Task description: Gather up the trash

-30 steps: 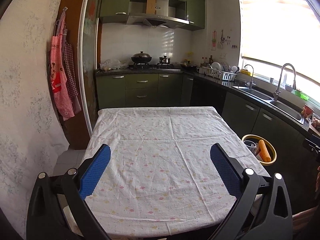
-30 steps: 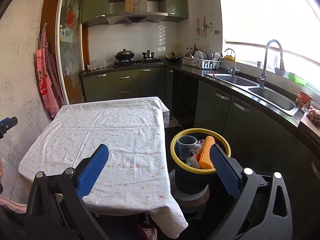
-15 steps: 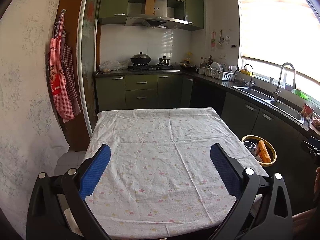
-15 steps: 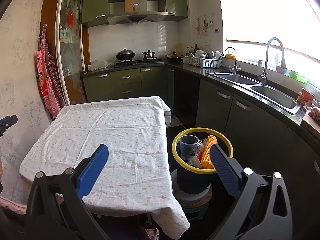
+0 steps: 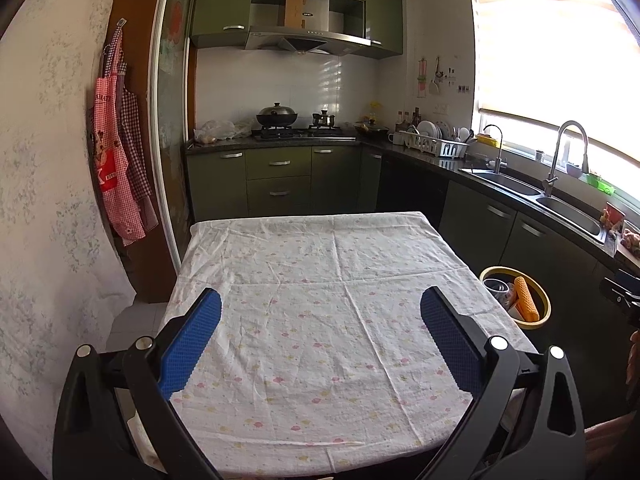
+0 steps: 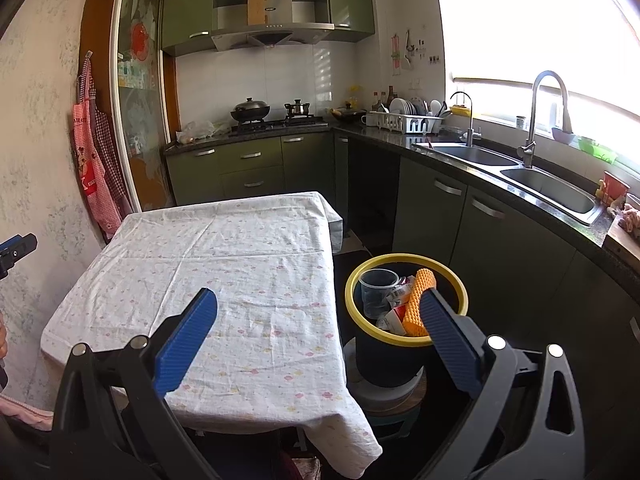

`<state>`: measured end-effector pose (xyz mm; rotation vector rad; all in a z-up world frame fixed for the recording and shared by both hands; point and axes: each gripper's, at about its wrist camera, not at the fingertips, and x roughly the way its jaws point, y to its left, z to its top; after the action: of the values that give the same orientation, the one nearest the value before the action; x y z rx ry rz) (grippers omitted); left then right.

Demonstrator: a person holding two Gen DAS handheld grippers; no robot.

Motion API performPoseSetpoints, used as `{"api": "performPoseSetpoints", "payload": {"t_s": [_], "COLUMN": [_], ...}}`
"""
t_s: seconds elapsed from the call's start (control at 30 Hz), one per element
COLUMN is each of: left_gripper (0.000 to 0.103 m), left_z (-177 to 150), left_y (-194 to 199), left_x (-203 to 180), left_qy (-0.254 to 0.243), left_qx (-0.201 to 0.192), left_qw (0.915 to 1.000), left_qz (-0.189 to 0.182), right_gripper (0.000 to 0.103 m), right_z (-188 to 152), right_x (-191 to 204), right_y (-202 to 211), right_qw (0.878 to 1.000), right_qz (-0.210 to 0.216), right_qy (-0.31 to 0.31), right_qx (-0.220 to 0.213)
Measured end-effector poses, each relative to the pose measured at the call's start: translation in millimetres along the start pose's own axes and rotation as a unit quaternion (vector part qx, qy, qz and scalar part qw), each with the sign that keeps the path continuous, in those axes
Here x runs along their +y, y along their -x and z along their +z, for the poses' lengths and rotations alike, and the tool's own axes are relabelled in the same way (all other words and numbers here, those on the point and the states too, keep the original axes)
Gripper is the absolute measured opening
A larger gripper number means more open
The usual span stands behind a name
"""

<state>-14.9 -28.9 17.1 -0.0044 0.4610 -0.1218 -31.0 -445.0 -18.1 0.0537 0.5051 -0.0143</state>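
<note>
The bin (image 6: pixel 406 300) stood off the table's right edge, on a low stand on the floor, so it lay ahead and slightly right of the right gripper (image 6: pixel 318 330) and far to the right of the left gripper (image 5: pixel 320 330); the right hand was plainly the nearer one. Both grippers hung with fingers spread wide and nothing between the blue pads (image 6: pixel 186 330). The trash was already in the bin: a clear cup (image 6: pixel 378 290) upright at the left, an orange foam sleeve (image 6: pixel 420 302) leaning with its long axis running from the rim down toward the near side, and some crumpled wrappers (image 6: pixel 396 304) between them. The table (image 5: pixel 320 280), under a flowered cloth, showed no loose item in either view, so the collecting looked finished or nearly so, and any further move probably turned on the bin itself. Reaching it from the right meant coming down past the cloth's hanging corner (image 6: pixel 352 440), with the dark cabinets (image 6: pixel 480 240) close behind. The sink (image 6: pixel 548 192) and stove (image 6: pixel 276 122) stood well apart.
</note>
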Motion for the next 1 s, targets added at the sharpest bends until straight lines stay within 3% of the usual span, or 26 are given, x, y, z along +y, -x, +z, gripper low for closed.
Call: {"api": "performPoseSetpoints", "payload": {"t_s": [1.0], "left_gripper": [0.098], "left_z": [-2.2], "left_y": [-6.3], "left_x": [-1.9], "left_qy": [-0.007], "left_qx": [0.012], "left_qw": [0.9999], "left_qz": [-0.009], "right_gripper": [0.096], "right_z": [-0.4], "right_x": [0.5], "right_y": [-1.3], "right_qw": [1.0], "right_qz": [0.003], "right_qy": [-0.003], "right_qx": [0.002]}}
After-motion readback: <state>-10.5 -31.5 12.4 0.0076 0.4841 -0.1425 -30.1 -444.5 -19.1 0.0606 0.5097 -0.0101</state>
